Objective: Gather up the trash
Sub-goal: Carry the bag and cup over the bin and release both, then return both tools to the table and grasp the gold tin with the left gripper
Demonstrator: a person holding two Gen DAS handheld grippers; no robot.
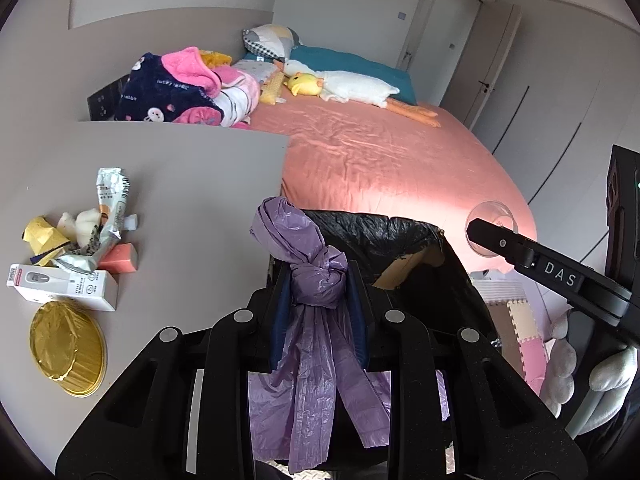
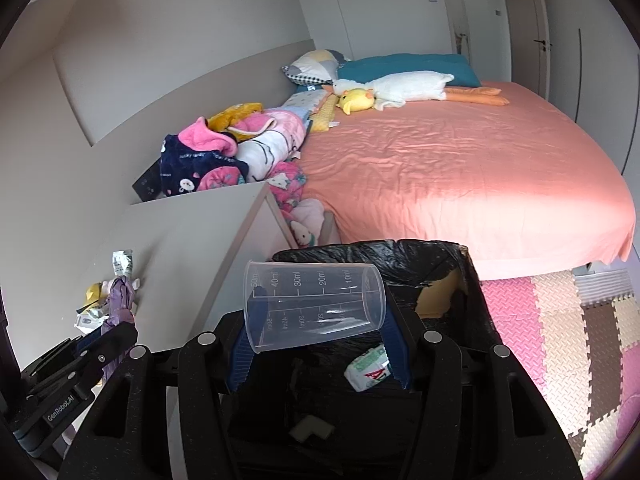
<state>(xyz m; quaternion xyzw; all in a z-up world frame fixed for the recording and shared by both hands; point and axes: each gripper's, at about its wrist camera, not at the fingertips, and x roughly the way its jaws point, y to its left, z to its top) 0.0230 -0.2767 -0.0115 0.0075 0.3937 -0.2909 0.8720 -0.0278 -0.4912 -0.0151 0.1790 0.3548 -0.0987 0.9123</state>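
Note:
My left gripper [image 1: 319, 296] is shut on a knotted purple plastic bag [image 1: 316, 280] and holds it by the near edge of the bin with the black liner [image 1: 384, 228]. My right gripper [image 2: 316, 320] is shut on a clear measuring cup [image 2: 316, 304], held sideways over the open bin [image 2: 472, 292]. A white crumpled packet [image 2: 370, 368] and a small white piece [image 2: 310, 430] lie inside the bin. Trash lies on the grey table [image 1: 180, 184]: a foil wrapper [image 1: 108, 220], a white thermometer box [image 1: 60, 286], a pink box [image 1: 122, 258], yellow paper [image 1: 42, 234] and a gold lid [image 1: 66, 346].
A bed with a pink sheet [image 1: 384, 156] stands behind the bin, with folded blankets [image 1: 188, 88] and plush toys [image 1: 352, 88] at its head. Foam floor mats [image 2: 560, 320] lie to the right. Closet doors [image 1: 460, 28] line the far wall.

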